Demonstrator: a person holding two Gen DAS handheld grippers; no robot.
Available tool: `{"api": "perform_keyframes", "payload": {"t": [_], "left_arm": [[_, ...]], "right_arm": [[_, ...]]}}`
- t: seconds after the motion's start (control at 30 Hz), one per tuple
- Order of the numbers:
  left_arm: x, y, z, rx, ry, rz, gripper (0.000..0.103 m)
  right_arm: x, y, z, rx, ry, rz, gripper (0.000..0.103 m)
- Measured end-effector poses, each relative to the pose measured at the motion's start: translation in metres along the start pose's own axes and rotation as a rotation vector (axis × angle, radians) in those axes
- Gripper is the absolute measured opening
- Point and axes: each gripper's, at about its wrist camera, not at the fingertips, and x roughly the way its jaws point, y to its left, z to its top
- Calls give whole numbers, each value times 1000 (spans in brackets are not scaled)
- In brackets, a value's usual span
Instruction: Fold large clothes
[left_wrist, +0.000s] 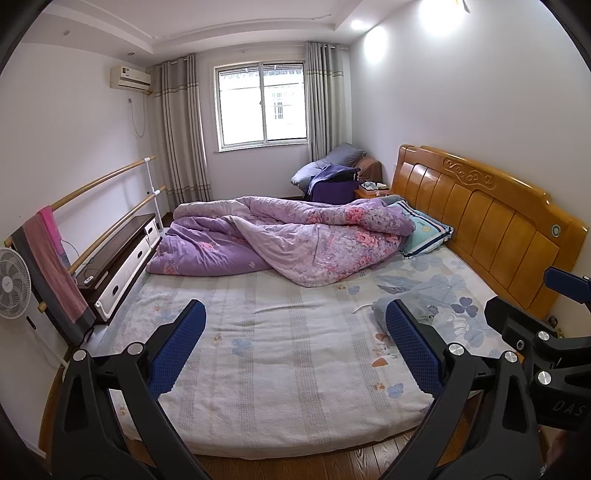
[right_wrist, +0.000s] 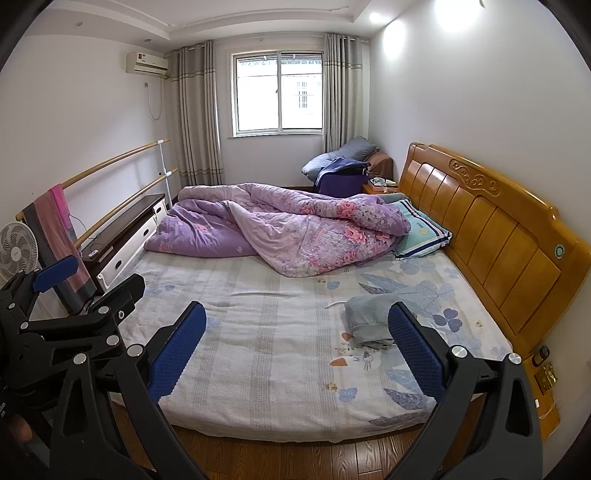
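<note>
Honestly, the grey garment (right_wrist: 373, 321) sits bunched, maybe half folded, on the bed (right_wrist: 258, 350) near the headboard (right_wrist: 498, 236). Left hand-held gripper (left_wrist: 295, 349) and right hand-held gripper (right_wrist: 297, 349) both hover spread apart, empty.

1. Bed (right_wrist: 280, 369): quilt (right_wrist: 288, 229) heaped across far half.
2. Pillow (right_wrist: 421, 236) right of quilt, against headboard (right_wrist: 498, 236).
3. Folded garment (right_wrist: 369, 321) near right on the bed.
4. Fan (right_wrist: 16, 251), cabinet (right_wrist: 122, 236) left of the bed.

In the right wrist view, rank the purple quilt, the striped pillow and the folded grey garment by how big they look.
1. purple quilt, clearly largest.
2. and 3. striped pillow and folded grey garment look alike; the garment lies nearer, so unranked.
</note>
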Motion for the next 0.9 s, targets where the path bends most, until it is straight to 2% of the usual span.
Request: {"api": "perform_keyframes", "payload": {"t": [0.9], "left_arm": [[1, -6, -1, -3, 8, 8, 98]], "right_arm": [[5, -9, 2, 6, 12, 10, 95]]}}
